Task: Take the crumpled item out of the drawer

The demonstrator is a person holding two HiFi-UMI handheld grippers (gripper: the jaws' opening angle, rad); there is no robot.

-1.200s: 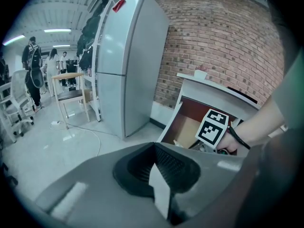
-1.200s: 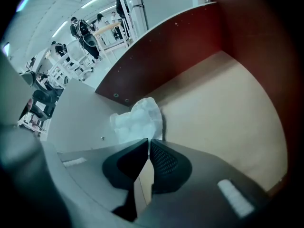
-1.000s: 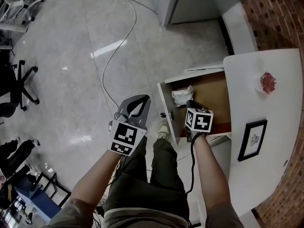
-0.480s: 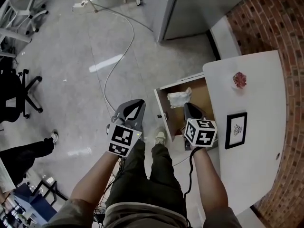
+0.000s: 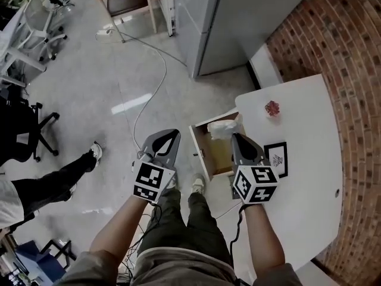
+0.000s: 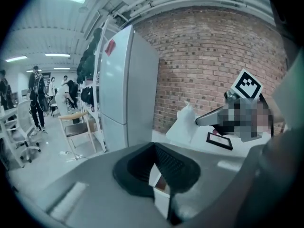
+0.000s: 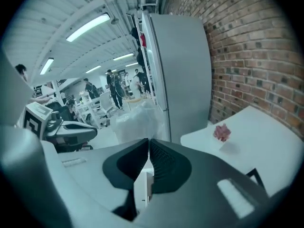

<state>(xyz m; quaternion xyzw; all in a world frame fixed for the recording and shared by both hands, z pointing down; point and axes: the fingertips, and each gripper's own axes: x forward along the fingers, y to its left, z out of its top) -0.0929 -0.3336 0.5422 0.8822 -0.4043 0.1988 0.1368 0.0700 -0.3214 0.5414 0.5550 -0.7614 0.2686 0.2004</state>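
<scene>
The drawer (image 5: 215, 154) stands pulled out from under the white table (image 5: 306, 142), its brown inside showing. A crumpled white, partly see-through item (image 5: 224, 127) hangs above the drawer's far end, by the table's corner. My right gripper (image 5: 234, 136) is shut on it. In the right gripper view the item (image 7: 137, 119) bulges just beyond the closed jaw tips (image 7: 148, 141). My left gripper (image 5: 172, 134) is shut on nothing, out over the floor left of the drawer. In the left gripper view its tips (image 6: 154, 146) meet, and the item (image 6: 184, 125) shows at the right gripper's nose.
On the table lie a pink crumpled scrap (image 5: 272, 108) and a black-framed picture (image 5: 275, 158). A tall grey cabinet (image 5: 232, 22) stands beyond the drawer and a brick wall (image 5: 333, 34) behind the table. A cable (image 5: 158, 79) crosses the floor. A person's legs (image 5: 65, 171) are at left.
My right gripper has closed on the crumpled item and lifted it from the drawer's bottom to above the drawer's far end. The left gripper stays shut over the floor.
</scene>
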